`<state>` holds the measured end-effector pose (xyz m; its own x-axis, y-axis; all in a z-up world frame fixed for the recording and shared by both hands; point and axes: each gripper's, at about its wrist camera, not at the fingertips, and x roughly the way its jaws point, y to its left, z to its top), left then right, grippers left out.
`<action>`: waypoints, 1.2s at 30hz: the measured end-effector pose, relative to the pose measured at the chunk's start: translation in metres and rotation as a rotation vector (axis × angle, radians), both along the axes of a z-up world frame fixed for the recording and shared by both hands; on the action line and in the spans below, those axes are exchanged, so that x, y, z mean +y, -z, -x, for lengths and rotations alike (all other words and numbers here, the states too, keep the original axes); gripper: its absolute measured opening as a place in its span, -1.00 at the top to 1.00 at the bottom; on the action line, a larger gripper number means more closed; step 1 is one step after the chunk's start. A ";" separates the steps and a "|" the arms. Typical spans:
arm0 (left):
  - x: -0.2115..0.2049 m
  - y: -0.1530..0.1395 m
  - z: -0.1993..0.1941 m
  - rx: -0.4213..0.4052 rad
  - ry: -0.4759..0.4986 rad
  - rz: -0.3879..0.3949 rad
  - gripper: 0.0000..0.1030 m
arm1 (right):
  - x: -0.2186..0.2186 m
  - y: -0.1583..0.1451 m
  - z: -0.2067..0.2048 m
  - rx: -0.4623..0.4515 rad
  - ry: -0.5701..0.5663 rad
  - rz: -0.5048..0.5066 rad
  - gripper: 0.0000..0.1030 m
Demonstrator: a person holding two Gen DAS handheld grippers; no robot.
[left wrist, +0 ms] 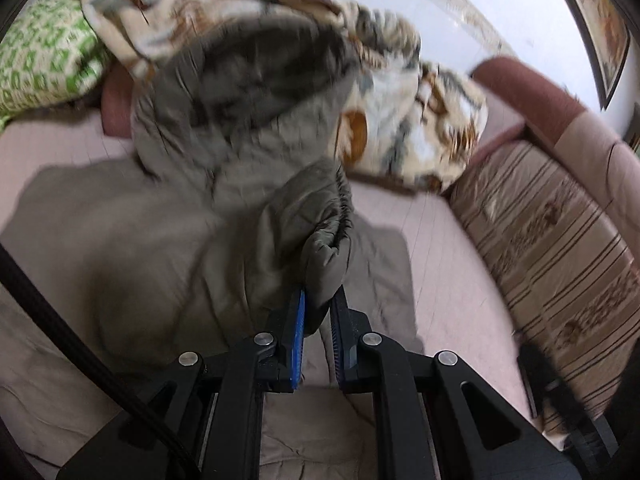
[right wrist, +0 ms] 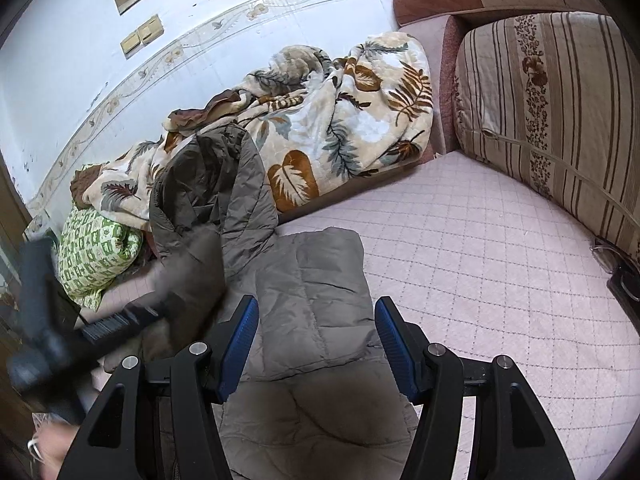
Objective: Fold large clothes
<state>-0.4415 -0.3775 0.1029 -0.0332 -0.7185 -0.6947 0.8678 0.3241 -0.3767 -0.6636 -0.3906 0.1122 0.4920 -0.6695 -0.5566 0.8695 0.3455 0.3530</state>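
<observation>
A large olive-grey padded jacket (left wrist: 168, 232) lies spread on a pink quilted bed. My left gripper (left wrist: 318, 300) is shut on the jacket's sleeve cuff (left wrist: 332, 216), whose gathered elastic edge rises above the blue pads, and holds the sleeve over the jacket's body. The hood end leans against a leaf-patterned blanket. In the right wrist view the jacket (right wrist: 312, 296) lies folded flat under my right gripper (right wrist: 316, 332), which hangs open above it with nothing between its fingers. The left gripper (right wrist: 120, 320) shows there as a blurred dark shape at the left, gripping the sleeve.
A crumpled leaf-patterned blanket (right wrist: 328, 120) lies along the wall, with a green-and-white pillow (right wrist: 96, 252) at its left. A striped brown cushion (right wrist: 560, 112) and a padded headboard stand at the right. Bare pink bed cover (right wrist: 480, 272) stretches right of the jacket.
</observation>
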 end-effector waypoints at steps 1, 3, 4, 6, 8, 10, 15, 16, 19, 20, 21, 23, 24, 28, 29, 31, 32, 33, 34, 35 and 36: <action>-0.002 0.007 0.005 -0.007 0.007 -0.010 0.78 | -0.001 0.000 0.000 -0.001 0.000 -0.002 -0.26; -0.007 0.019 0.017 -0.029 0.026 -0.035 0.78 | -0.003 0.001 0.001 -0.002 -0.002 -0.008 -0.26; -0.009 0.024 0.022 -0.040 0.037 -0.048 0.75 | -0.003 0.002 0.000 -0.002 -0.003 -0.011 -0.26; -0.013 0.031 0.028 -0.045 0.060 -0.075 0.57 | -0.005 0.003 -0.001 -0.004 -0.006 -0.017 -0.26; -0.014 0.035 0.031 -0.017 0.095 -0.088 0.32 | -0.007 0.004 -0.002 -0.006 -0.008 -0.023 -0.26; -0.007 0.030 0.032 -0.020 0.114 -0.071 0.31 | -0.010 0.005 -0.002 -0.022 -0.012 -0.035 -0.26; 0.023 -0.006 0.013 -0.092 0.112 0.014 0.16 | -0.018 0.011 -0.011 -0.066 -0.053 -0.065 -0.26; 0.026 -0.011 0.004 -0.108 0.098 0.018 0.08 | -0.019 0.013 -0.016 -0.065 -0.067 -0.070 -0.26; 0.038 -0.021 -0.040 -0.152 0.024 0.001 0.07 | -0.020 0.019 -0.037 -0.040 -0.113 -0.069 -0.10; 0.040 -0.022 -0.054 -0.159 0.003 -0.014 0.07 | -0.020 0.020 -0.046 -0.022 -0.128 -0.058 -0.05; 0.043 -0.022 -0.072 -0.163 -0.026 -0.028 0.07 | -0.020 0.021 -0.056 0.004 -0.143 -0.043 -0.02; 0.051 -0.021 -0.108 -0.165 -0.082 -0.045 0.07 | -0.020 0.023 -0.071 0.041 -0.167 -0.020 -0.02; 0.054 -0.019 -0.121 -0.167 -0.103 -0.056 0.07 | -0.020 0.025 -0.078 0.054 -0.176 -0.017 -0.02; 0.064 -0.001 -0.176 -0.153 -0.189 -0.103 0.07 | -0.027 0.029 -0.095 0.073 -0.183 -0.012 -0.02; 0.066 0.005 -0.186 -0.144 -0.203 -0.111 0.07 | -0.029 0.030 -0.099 0.086 -0.178 -0.005 -0.02; 0.070 0.018 -0.203 -0.125 -0.230 -0.131 0.07 | -0.034 0.034 -0.105 0.099 -0.181 -0.010 -0.02; 0.072 0.023 -0.207 -0.117 -0.236 -0.135 0.07 | -0.036 0.037 -0.108 0.102 -0.185 -0.016 -0.02; 0.073 0.030 -0.213 -0.107 -0.244 -0.141 0.07 | -0.039 0.040 -0.111 0.110 -0.187 -0.022 -0.02; 0.073 0.036 -0.217 -0.101 -0.251 -0.145 0.07 | -0.040 0.044 -0.115 0.123 -0.189 -0.025 -0.02; 0.074 0.042 -0.221 -0.093 -0.255 -0.146 0.07 | -0.041 0.047 -0.118 0.133 -0.193 -0.028 -0.02; 0.076 0.046 -0.220 -0.088 -0.255 -0.147 0.07 | -0.041 0.052 -0.122 0.150 -0.202 -0.031 -0.02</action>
<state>-0.2214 -0.3018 0.0565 0.2001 -0.5875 -0.7841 0.7787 0.5811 -0.2367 -0.5411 -0.4317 0.0603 0.5243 -0.5478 -0.6520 0.8275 0.5083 0.2384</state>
